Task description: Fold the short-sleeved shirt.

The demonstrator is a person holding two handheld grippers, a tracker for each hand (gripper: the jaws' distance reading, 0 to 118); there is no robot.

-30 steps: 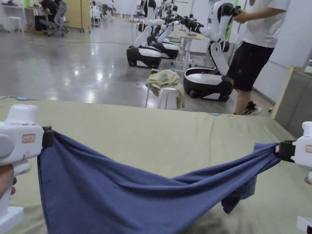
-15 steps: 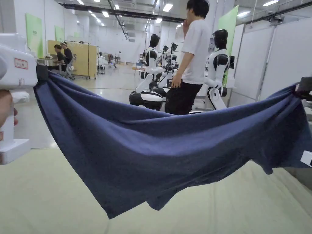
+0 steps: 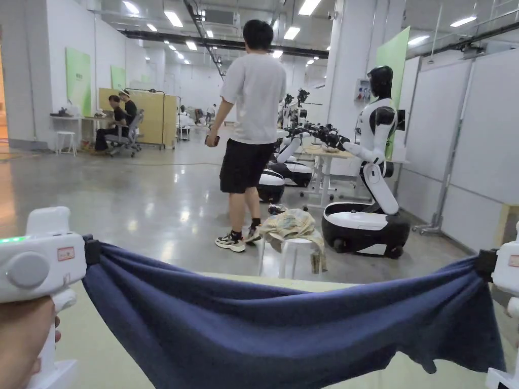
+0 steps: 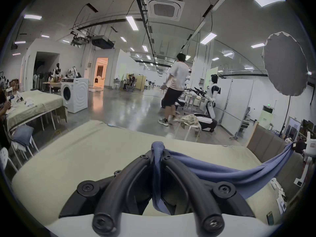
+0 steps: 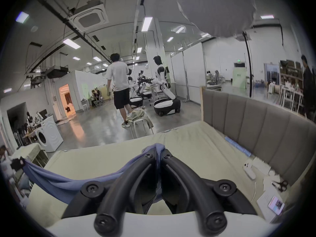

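You stand at the bed (image 3: 101,349), a broad flat surface under a pale green sheet with faint creases, and it lies below the cloth as the place to lay it down, I judge; above it you hold the shirt (image 3: 284,334) stretched in the air, running from nine o'clock to three o'clock in the head view, probably to shake it flat before the first fold; it is soft navy knit, sagging in a shallow curve with its loose lower edge hanging limp and folded on itself. Your left gripper (image 4: 158,157) has its black curved jaws closed tight on a bunched corner of the cloth; your right gripper (image 5: 158,152) is likewise clamped on the opposite corner, fabric pinched between both tips.
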